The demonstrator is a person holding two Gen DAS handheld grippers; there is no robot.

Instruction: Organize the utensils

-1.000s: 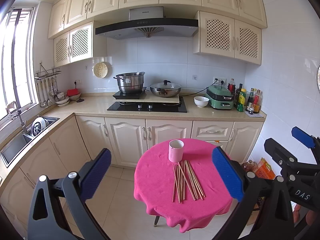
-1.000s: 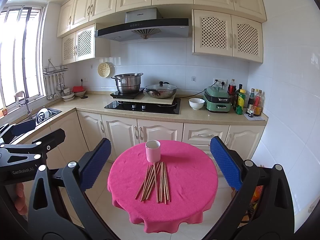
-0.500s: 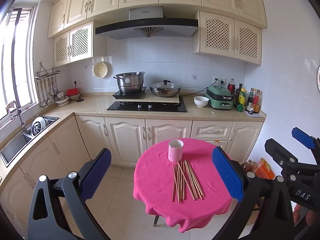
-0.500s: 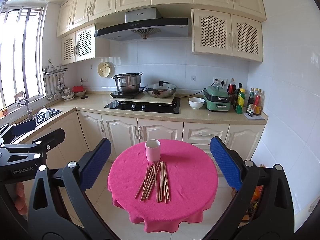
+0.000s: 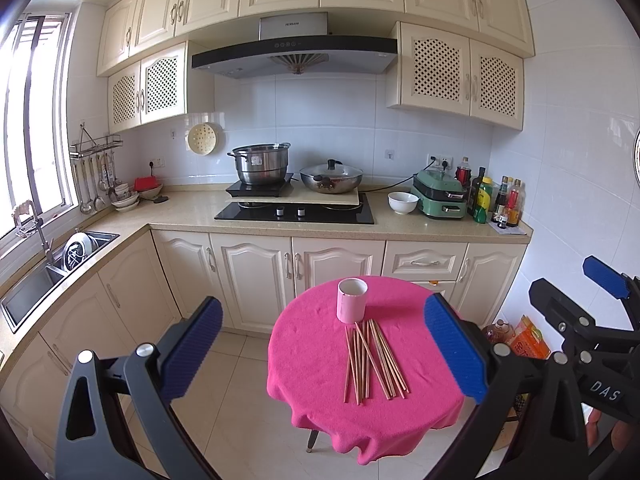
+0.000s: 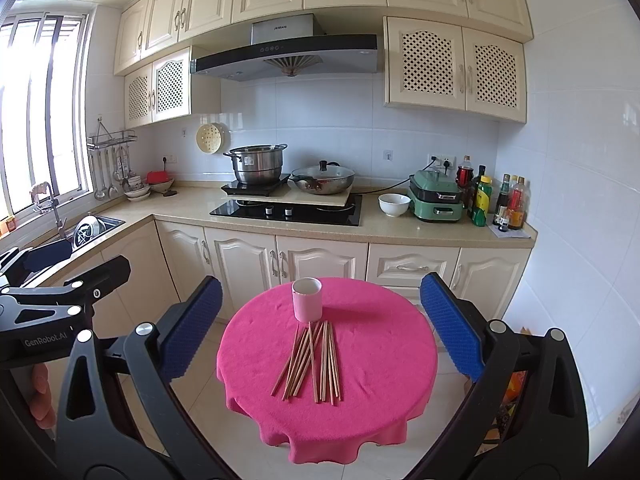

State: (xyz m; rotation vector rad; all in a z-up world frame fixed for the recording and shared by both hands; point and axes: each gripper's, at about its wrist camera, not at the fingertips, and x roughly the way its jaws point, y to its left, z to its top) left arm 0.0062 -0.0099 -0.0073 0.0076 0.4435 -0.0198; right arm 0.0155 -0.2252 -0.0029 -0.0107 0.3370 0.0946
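Nothing is seen shifting since the earlier frame: wooden chopsticks (image 5: pixel 374 360) are lying fanned beside the pink cup (image 5: pixel 352 300) mid-table (image 5: pixel 316 360), while the left gripper (image 5: pixel 324 344) and right gripper (image 6: pixel 320 328) are being held spread, empty.

Tablecloth (image 6: pixel 360 360): I see solid hot pink, between and beyond my right jaws.
Cup (image 6: pixel 307 299): pale pink outside, white inside, ahead of the jaws.
Chopsticks (image 6: pixel 316 360): light brown wood, plain, just nearer than the cup.
Right gripper (image 6: pixel 320 328): blue ribbed pads on a black frame.
Left gripper (image 5: pixel 324 356): same blue pads, black frame.
Cabinets (image 5: pixel 256 276): cream; upper doors beyond the jaws carry lattice.
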